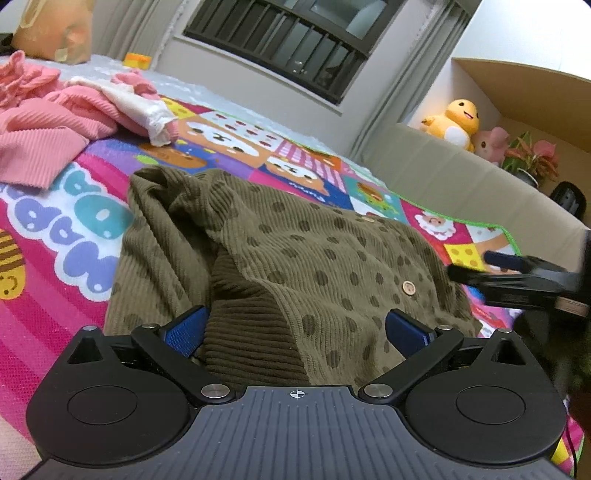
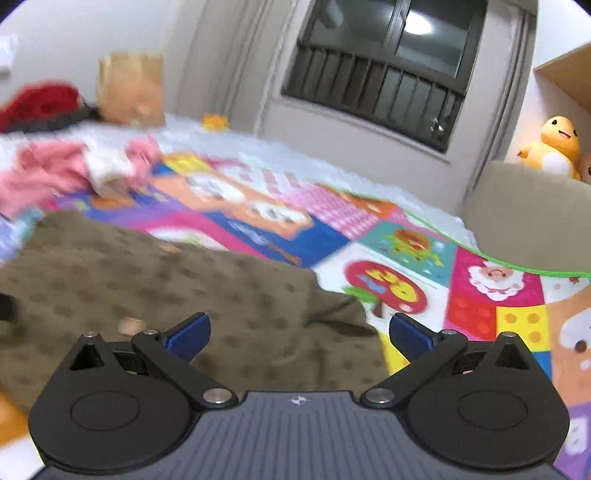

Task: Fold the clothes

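Observation:
An olive green dotted cardigan [image 1: 295, 251] with wooden buttons lies crumpled on the colourful play mat [image 1: 66, 229]. My left gripper [image 1: 295, 332] is open, its blue pads on either side of a ribbed fold of the cardigan, not closed on it. My right gripper [image 1: 491, 266] shows at the right edge of the left wrist view, next to the cardigan's right edge. In the blurred right wrist view the right gripper [image 2: 299, 332] is open above the cardigan's [image 2: 166, 288] right part, holding nothing.
A pile of pink and white clothes [image 1: 55, 110] lies at the mat's far left. A beige sofa [image 1: 461, 177] with a yellow plush toy [image 1: 458, 123] borders the mat on the right. A window [image 1: 288, 40] and a paper bag [image 1: 55, 29] are behind.

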{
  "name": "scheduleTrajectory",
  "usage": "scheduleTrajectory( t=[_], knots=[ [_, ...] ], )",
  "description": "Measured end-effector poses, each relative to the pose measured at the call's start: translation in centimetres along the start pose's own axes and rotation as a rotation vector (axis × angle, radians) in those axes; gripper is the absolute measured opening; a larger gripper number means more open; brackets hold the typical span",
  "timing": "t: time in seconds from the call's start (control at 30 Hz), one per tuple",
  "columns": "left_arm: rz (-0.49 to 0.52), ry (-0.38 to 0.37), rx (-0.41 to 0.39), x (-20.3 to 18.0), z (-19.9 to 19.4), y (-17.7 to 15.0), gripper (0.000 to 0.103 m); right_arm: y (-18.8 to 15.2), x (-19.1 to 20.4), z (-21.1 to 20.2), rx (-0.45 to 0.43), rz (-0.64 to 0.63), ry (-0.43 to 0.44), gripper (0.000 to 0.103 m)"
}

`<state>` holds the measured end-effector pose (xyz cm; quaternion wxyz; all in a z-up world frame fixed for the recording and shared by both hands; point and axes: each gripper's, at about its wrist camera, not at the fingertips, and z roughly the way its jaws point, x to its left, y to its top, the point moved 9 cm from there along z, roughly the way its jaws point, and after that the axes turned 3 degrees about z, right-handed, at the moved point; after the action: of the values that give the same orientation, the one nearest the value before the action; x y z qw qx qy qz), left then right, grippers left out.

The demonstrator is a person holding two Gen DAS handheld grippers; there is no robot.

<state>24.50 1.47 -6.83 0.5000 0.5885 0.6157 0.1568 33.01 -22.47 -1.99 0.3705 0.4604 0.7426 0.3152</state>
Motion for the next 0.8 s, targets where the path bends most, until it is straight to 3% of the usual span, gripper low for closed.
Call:
scheduleTrajectory(
  t=[0.07,0.23,0.4,0.5,0.6,0.67,0.8],
  knots=[
    [-0.005,-0.004,-0.002,0.1,0.0,0.0,0.103,-1.1,-0.6,2.6,0.071,-0.018,-0.018,0.103],
    [-0.014,-0.011,-0.004,0.1,-0.1,0.0,0.103,-3.1,-2.0,4.9,0.110,0.101,0.042,0.103],
    [-0.025,-0.018,-0.007,0.3,-0.2,0.0,0.103,-3.0,-1.7,4.7,0.106,0.062,0.010,0.103],
    [-0.097,-0.066,-0.013,1.0,-1.2,0.7,0.103,-1.4,-2.0,4.0,0.095,0.045,0.018,0.103],
    [-0.174,-0.139,0.002,1.0,-3.7,1.7,0.103,0.8,-3.4,3.0,0.054,0.102,0.077,0.103],
    [-0.235,-0.281,0.001,-0.4,-5.5,2.4,0.103,1.8,-4.3,3.7,0.053,0.158,0.105,0.103],
    [-0.259,-0.394,0.135,-4.2,-3.4,-0.1,0.103,3.5,-5.7,6.2,0.065,0.264,0.160,0.103]
  ],
)
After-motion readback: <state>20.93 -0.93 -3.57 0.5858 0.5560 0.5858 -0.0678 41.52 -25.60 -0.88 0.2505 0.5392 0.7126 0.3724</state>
